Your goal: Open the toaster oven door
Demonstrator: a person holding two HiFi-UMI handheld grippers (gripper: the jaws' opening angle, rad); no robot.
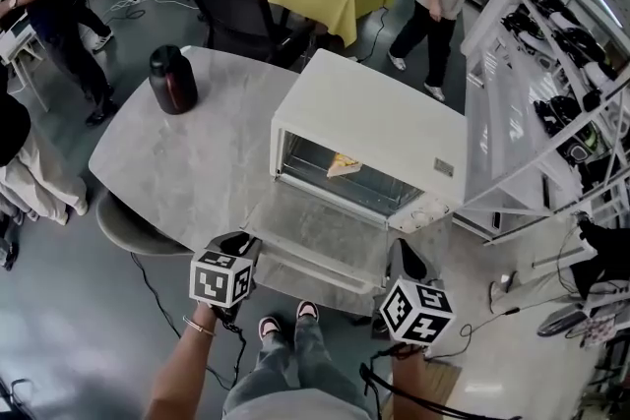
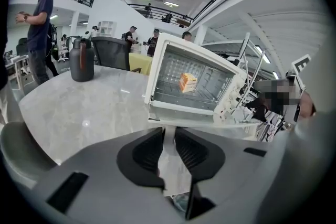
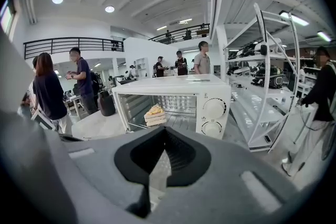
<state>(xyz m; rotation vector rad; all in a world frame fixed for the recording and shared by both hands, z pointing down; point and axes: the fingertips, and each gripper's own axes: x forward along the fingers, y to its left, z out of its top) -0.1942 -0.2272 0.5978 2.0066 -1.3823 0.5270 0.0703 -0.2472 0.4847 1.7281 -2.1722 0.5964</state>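
The white toaster oven (image 1: 374, 113) stands on the grey marble table (image 1: 187, 162). Its glass door (image 1: 315, 231) lies folded down flat toward me. On the rack inside sits a slice of toast (image 1: 344, 165), also in the left gripper view (image 2: 187, 82) and the right gripper view (image 3: 154, 115). My left gripper (image 1: 246, 246) is at the door's front left corner, its jaws (image 2: 168, 136) shut on the white door handle (image 2: 167, 160). To the right of the door, my right gripper (image 1: 406, 253) hangs off the table's edge. Its jaws (image 3: 164, 134) meet at the tips with nothing between them.
A black jug (image 1: 172, 79) stands at the table's far left. A white shelf rack (image 1: 532, 113) with gear rises close to the oven's right side. A grey chair (image 1: 133, 231) is tucked under the table's near left edge. People stand and walk beyond the table.
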